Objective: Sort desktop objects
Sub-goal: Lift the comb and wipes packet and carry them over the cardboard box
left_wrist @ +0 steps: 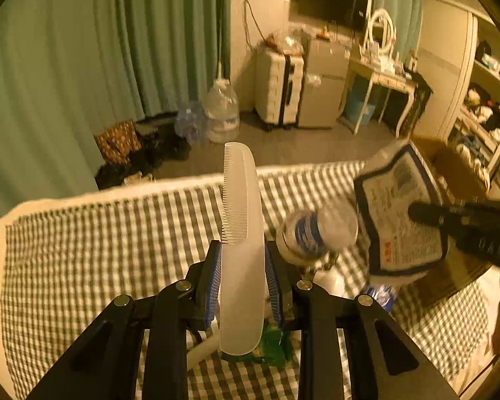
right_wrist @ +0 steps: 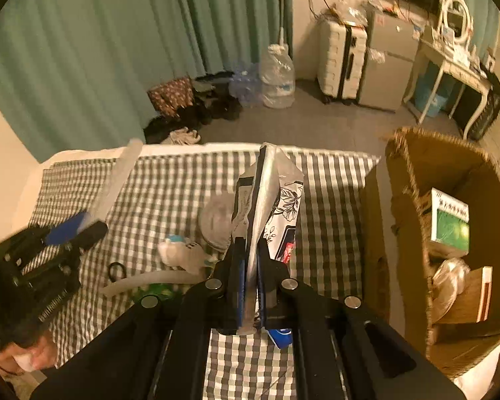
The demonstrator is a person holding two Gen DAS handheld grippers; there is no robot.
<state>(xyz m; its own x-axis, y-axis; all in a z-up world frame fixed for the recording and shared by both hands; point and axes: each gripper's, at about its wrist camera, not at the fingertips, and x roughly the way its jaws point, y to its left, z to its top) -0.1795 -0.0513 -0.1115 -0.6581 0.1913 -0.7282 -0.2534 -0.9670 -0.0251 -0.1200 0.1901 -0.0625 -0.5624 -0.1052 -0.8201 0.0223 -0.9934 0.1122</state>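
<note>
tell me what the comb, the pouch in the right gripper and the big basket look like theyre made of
Comb: likely plastic, milky white, matte and slightly translucent, with fine moulded teeth.
Pouch: seemingly flexible printed film, glossy; it creases, and has a flat sealed edge.
Basket: looks like woven straw or rattan, brown and rough, with frayed fibres along the rim.

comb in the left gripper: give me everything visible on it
The comb is pale, translucent, plastic-looking, with a curved spine and fine teeth along its upper left edge; the lower half is a plain handle. It stands upright, clamped at the handle between the left gripper's blue pads, above the checked cloth. The right wrist view shows it blurred.
</note>
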